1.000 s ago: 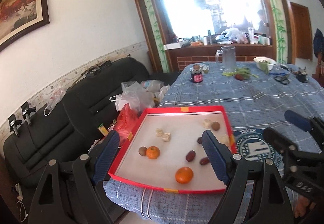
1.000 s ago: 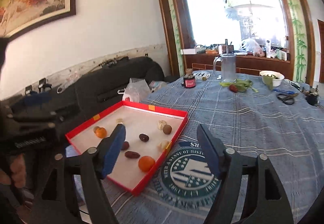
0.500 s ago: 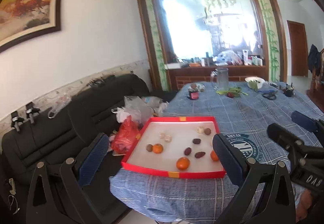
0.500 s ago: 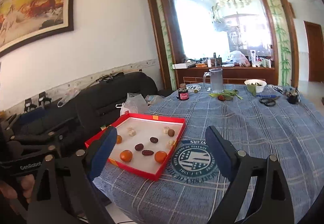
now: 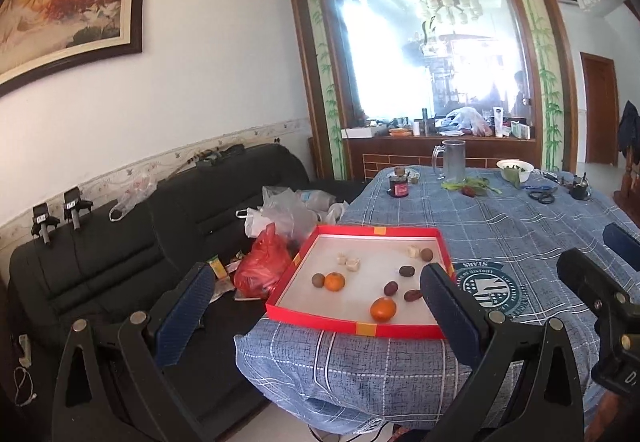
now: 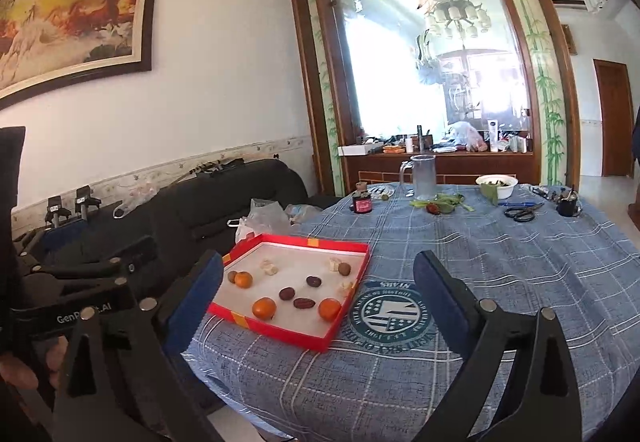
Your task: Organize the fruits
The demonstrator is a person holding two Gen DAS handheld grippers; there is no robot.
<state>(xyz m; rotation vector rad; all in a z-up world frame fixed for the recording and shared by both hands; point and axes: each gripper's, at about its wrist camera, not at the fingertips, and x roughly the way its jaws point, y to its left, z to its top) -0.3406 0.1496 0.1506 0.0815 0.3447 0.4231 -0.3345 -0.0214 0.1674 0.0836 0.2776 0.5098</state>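
Note:
A red tray [image 5: 352, 326] [image 6: 276, 328] with a white floor sits at the near left edge of the blue checked table. Loose in it are three oranges [image 6: 264, 308], dark dates [image 6: 285, 293], brown round fruits [image 6: 344, 268] and pale pieces [image 6: 267, 267]. In the left wrist view one orange [image 5: 383, 309] lies near the front rim and another [image 5: 334, 281] further left. My left gripper [image 5: 316, 274] hangs open and empty in front of the table edge. My right gripper [image 6: 319, 260] is also open and empty, short of the tray.
A round emblem [image 6: 390, 316] is printed on the cloth right of the tray. At the far end stand a glass mug [image 6: 424, 176], a red-labelled jar [image 6: 362, 202], a white bowl [image 6: 496, 186] and scissors [image 6: 520, 212]. A black sofa [image 5: 120, 254] with plastic bags [image 5: 264, 262] is on the left.
Both grippers have drawn back and up from the tray, which now looks smaller and farther off. The fruits lie as before. Both stay open.

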